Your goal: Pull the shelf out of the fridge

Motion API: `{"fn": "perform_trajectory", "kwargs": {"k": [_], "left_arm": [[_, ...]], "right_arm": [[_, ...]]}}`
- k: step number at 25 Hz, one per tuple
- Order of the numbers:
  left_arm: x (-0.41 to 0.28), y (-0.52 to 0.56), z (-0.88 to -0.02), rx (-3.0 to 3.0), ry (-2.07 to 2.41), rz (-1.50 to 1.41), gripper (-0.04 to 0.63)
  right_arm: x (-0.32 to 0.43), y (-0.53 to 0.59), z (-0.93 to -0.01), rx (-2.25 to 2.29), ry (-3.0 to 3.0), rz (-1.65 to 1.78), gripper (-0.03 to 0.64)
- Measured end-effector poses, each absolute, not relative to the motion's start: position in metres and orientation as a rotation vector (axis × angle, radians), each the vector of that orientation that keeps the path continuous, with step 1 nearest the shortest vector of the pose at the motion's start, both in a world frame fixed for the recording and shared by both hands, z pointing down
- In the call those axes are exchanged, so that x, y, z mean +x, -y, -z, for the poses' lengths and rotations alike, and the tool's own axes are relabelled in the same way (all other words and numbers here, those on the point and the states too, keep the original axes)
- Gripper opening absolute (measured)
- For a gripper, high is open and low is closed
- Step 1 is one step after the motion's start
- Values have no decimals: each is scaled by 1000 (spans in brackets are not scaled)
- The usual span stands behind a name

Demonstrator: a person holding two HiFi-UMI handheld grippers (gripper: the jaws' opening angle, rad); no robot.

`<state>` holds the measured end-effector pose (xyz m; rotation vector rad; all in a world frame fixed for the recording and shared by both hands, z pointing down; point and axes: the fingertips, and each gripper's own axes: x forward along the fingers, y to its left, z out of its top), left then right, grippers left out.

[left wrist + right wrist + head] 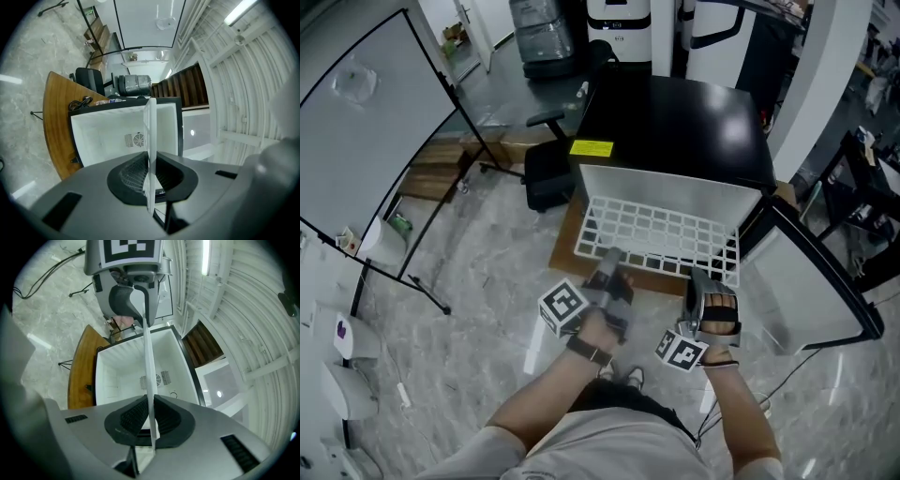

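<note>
My left tongs (610, 257) and right tongs (699, 276) both pinch the front edge of the one shelf (661, 232). It's sticking out of the fridge (675, 122), over open floor (487, 281).

Both bare forearms (546, 394) reach forward side by side from the torso. The left hand (607, 314) is wrapped round the left gripper (609, 261) and the right hand (718, 317) round the right gripper (701, 279). Each gripper points about level, with its marker cube (563, 307) at the near end. In each gripper view the two jaws stand nearly together, pads pressed on either face of the thin edge of the white shelf (661, 234), which runs straight out between them.
</note>
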<state>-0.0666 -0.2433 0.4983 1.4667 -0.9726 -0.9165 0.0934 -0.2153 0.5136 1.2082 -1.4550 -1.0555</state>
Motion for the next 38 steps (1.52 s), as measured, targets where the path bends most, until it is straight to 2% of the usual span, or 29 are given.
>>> {"fn": "perform_trajectory", "kwargs": {"k": [11, 25, 38], "left_arm": [[-69, 203, -477, 1478, 896, 952, 28], [-126, 65, -477, 1517, 815, 859, 29], [-119, 0, -458, 1537, 823, 904, 37]], "right_arm": [[83, 176, -508, 1173, 1501, 1064, 49], [23, 21, -507, 1206, 1473, 965, 48], [32, -36, -489, 1201, 1491, 1000, 48]]}}
